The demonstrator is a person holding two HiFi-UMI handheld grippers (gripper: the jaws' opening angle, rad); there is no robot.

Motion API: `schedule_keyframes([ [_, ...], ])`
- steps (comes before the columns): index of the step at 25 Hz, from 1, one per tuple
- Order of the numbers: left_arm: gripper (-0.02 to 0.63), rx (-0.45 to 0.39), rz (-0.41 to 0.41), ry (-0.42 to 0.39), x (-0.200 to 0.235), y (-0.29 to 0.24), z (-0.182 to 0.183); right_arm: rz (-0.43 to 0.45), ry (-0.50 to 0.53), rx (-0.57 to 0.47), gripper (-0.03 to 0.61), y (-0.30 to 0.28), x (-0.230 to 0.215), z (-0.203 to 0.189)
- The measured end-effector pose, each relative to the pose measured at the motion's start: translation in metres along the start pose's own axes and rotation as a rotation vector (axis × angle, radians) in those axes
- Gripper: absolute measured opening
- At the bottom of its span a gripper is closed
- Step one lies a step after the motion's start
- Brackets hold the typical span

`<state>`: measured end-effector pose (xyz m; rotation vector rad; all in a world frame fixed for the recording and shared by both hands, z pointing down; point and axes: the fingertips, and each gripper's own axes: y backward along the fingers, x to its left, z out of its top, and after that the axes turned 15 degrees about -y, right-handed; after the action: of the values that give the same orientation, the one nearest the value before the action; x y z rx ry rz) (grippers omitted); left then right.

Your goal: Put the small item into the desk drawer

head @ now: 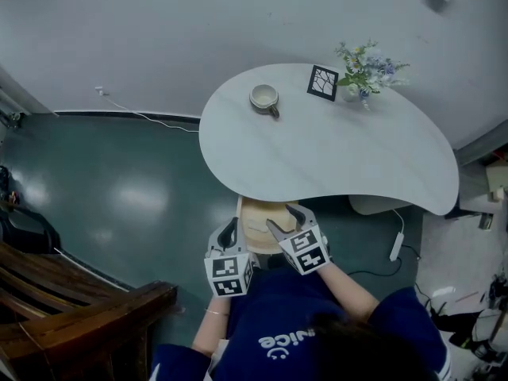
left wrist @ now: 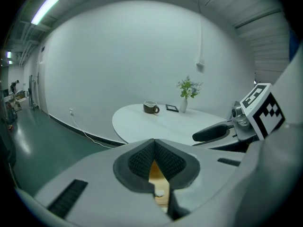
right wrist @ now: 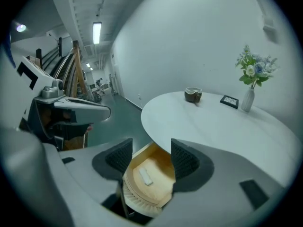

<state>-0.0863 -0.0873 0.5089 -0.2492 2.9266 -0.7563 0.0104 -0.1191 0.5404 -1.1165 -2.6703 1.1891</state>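
Under the near edge of the white table (head: 333, 153) a light wooden drawer (head: 252, 213) stands pulled out. A small white flat item (right wrist: 145, 175) lies on the drawer's floor (right wrist: 158, 186), free of both grippers; the left gripper view glimpses the small item (left wrist: 160, 192) through a slit below the pads. My right gripper (right wrist: 150, 155) is open above the drawer, its jaws on either side of the item. My left gripper (left wrist: 154, 143) is shut, pads touching, with nothing in it. In the head view the left gripper (head: 230, 228) hangs at the drawer's left edge and the right gripper (head: 286, 219) over its right half.
A mug (head: 264, 98), a small framed picture (head: 322, 82) and a vase of flowers (head: 363, 74) stand at the table's far side. Dark wooden furniture (head: 71, 292) is at my left. A white cable and plug block (head: 397, 246) lie on the green floor at right.
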Motion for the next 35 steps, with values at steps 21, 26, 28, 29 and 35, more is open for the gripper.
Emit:
schedule_keyframes([
  [21,0.003,-0.171,-0.095,-0.105,-0.016,0.013,0.062,-0.138,-0.124,-0.305,0.252,0.074,-0.017,0.044],
  [26,0.003,-0.176,-0.104,-0.113,-0.017,0.016,0.065,-0.166,-0.11,-0.343,0.205,0.081,-0.017,0.048],
  [28,0.003,-0.176,-0.107,-0.109,-0.017,0.017,0.065,-0.171,-0.111,-0.359,0.175,0.083,-0.017,0.05],
  [29,0.003,-0.177,-0.11,-0.109,-0.017,0.018,0.064,-0.171,-0.113,-0.363,0.169,0.084,-0.015,0.05],
  [35,0.003,-0.182,-0.118,-0.112,-0.014,0.023,0.061,-0.193,-0.116,-0.389,0.082,0.087,-0.01,0.05],
])
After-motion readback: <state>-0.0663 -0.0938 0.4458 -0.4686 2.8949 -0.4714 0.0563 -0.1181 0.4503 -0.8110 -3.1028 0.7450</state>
